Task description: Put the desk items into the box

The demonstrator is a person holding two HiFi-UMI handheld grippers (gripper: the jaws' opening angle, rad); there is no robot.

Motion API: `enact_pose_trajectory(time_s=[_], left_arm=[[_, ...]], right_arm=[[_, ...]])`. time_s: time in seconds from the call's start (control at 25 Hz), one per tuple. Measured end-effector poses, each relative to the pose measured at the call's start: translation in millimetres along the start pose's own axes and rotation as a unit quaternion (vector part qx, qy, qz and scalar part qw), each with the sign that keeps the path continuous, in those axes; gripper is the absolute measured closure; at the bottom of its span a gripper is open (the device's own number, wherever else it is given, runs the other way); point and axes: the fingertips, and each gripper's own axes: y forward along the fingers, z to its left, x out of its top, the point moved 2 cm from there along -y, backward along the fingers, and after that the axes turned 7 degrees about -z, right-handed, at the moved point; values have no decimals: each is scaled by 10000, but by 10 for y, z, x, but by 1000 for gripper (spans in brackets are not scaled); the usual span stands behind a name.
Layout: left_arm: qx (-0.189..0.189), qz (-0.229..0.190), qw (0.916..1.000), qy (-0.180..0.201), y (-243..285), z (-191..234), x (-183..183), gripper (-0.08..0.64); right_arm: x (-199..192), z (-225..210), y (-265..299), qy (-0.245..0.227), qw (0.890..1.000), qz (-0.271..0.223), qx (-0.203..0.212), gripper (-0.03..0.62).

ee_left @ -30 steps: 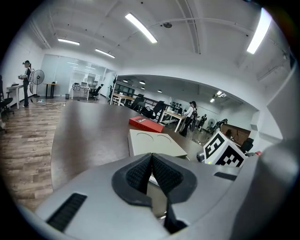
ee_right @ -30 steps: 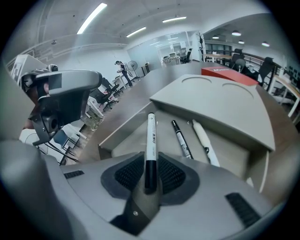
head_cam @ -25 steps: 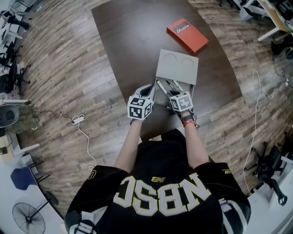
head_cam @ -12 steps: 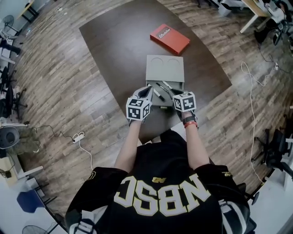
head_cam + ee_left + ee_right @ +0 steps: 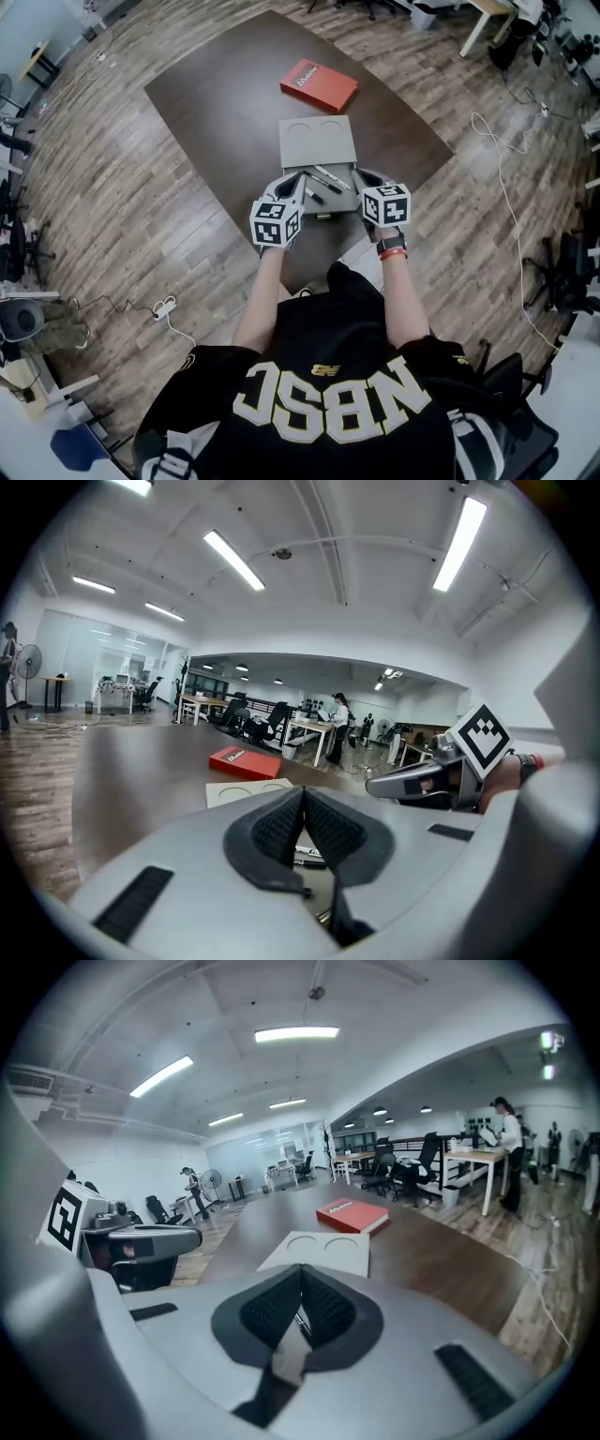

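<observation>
A flat grey box (image 5: 317,141) lies on the dark table, its lid showing two round recesses. Several pens (image 5: 330,177) lie in its open near part. My left gripper (image 5: 292,180) hovers at the box's near left corner. In the left gripper view its pads (image 5: 281,829) meet with nothing between them, and the lid (image 5: 239,791) lies beyond. My right gripper (image 5: 360,175) is at the box's near right corner. The right gripper view shows its pads (image 5: 323,1309) closed together and empty, with a pen (image 5: 302,1326) showing below the gap.
A red book (image 5: 319,84) lies on the table (image 5: 225,103) beyond the box; it also appears as the red book (image 5: 244,761) and red book (image 5: 352,1215). Wooden floor, cables and office chairs surround the table. The table edge is just below my grippers.
The right gripper has drawn back from over the box's open part to its right corner. The left gripper stays at the left corner. The head view has shifted.
</observation>
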Motion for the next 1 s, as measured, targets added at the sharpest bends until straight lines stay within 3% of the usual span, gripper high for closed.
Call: enact_pose_trajectory(time_s=[0.36,0.52,1.0], left_arm=[[-106,-230,9995,196,-212,-199,77,545],[-123,-279,9992,262,-310,-254,72,545],[-174,-428,9985,297,-499,-310,139,545]], right_arm=[[113,81,-404,-14,9964,-813,-242,583],[81,124,-510,-155,9951,-914,-338,584],[116,340,-612,-196,9939,-1076,-103,583]])
